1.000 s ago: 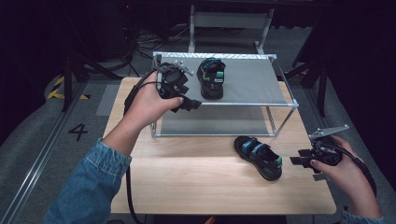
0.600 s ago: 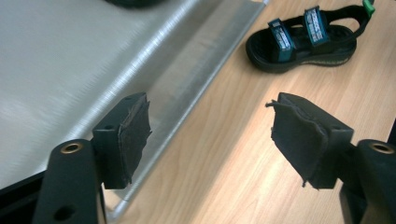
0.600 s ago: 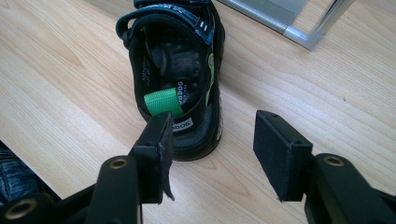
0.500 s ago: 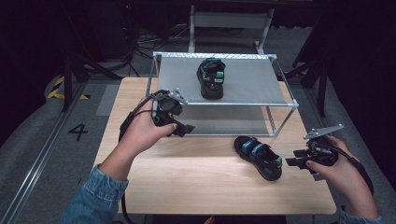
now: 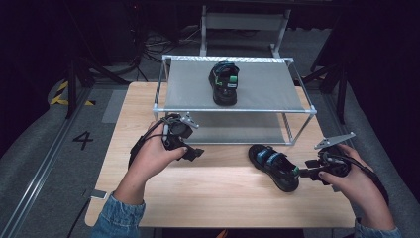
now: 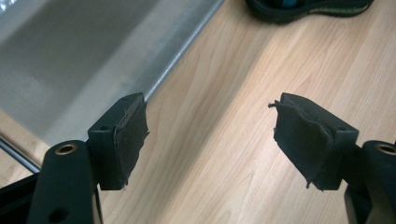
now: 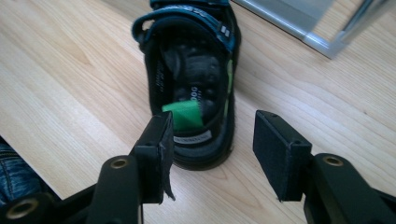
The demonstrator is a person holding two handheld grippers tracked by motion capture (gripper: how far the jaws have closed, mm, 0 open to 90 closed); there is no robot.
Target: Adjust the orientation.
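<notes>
On the rack's top shelf (image 5: 267, 89) sat one sandal (image 5: 224, 82); its mate (image 5: 275, 166) lay on the worktop (image 5: 218, 188), heel just before the right hand-held gripper (image 5: 306, 173), jaws spread. Since earlier, the left hand-held gripper (image 5: 194, 152) had descended from the shelf, jaws opening, empty.

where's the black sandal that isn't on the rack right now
In the high view the black sandal with blue straps lies on the wooden table, right of centre, before the metal rack's front right leg, its heel toward the right gripper.
</notes>
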